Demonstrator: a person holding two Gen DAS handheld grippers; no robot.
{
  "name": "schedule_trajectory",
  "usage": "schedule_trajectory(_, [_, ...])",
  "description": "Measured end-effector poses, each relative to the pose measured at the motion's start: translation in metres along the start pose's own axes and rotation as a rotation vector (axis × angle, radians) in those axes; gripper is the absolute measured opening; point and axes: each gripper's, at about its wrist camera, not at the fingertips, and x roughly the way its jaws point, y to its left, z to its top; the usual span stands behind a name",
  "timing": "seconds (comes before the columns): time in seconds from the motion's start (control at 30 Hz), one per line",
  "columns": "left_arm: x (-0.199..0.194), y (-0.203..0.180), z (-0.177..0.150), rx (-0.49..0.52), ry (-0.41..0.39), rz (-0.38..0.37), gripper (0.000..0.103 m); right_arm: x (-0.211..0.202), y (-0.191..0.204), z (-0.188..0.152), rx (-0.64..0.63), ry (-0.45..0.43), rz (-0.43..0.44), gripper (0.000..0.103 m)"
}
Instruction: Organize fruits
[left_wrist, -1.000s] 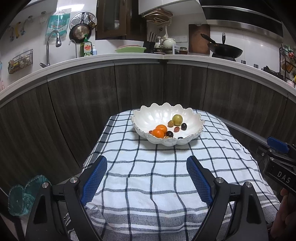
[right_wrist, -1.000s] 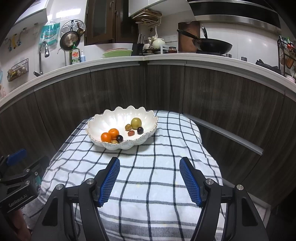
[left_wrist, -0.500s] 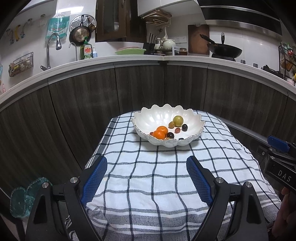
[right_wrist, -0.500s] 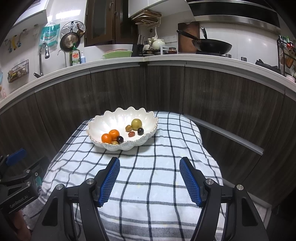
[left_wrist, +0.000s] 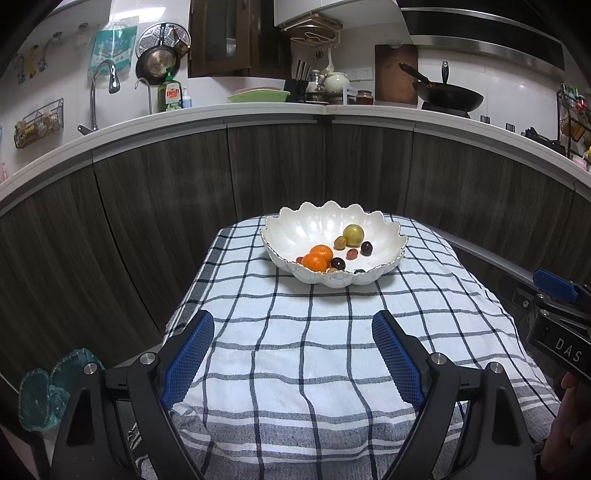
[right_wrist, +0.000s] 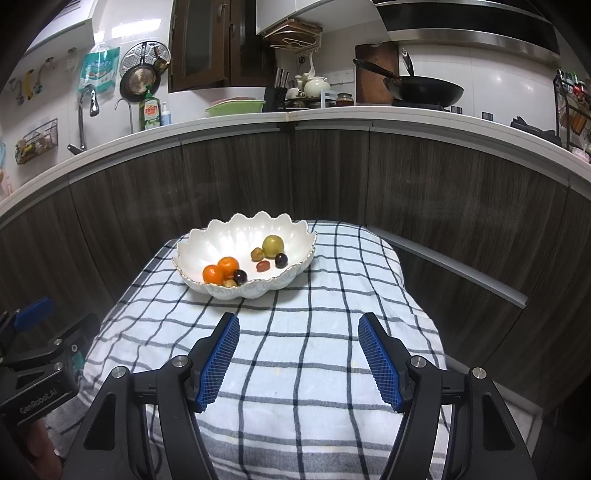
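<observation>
A white scalloped bowl (left_wrist: 295, 232) (right_wrist: 221, 236) rests at the far end of a small table draped in a checked cloth (left_wrist: 295, 350) (right_wrist: 295, 350). Inside lie two oranges (left_wrist: 317, 258) (right_wrist: 219, 271), a yellow-green round fruit (left_wrist: 353, 235) (right_wrist: 273, 246) and several small dark and reddish fruits (left_wrist: 338, 263) (right_wrist: 280, 260). My left gripper (left_wrist: 293, 328) hovers open over the near part of the cloth, nothing between its blue pads. My right gripper (right_wrist: 299, 332) is also open and empty, well short of the bowl. Each gripper's body shows at the edge of the other's view.
Dark wood cabinet fronts (left_wrist: 147, 206) curve closely around the table's far and side edges. Above runs a white counter with a faucet (left_wrist: 99, 92), a dish-soap bottle (left_wrist: 170, 94), a green tray (left_wrist: 258, 96) and a wok (left_wrist: 448, 96). A teal object (left_wrist: 48, 391) sits low at the left.
The bowl has shifted very slightly in the left wrist view. Both grippers keep the same opening and stay empty.
</observation>
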Motion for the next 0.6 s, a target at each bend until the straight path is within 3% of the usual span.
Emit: schedule_trajectory(0.6, [0.0001, 0.0009, -0.0014, -0.001, -0.005, 0.002, 0.088, 0.0003, -0.0004, -0.0001, 0.0, 0.0, -0.001, 0.068])
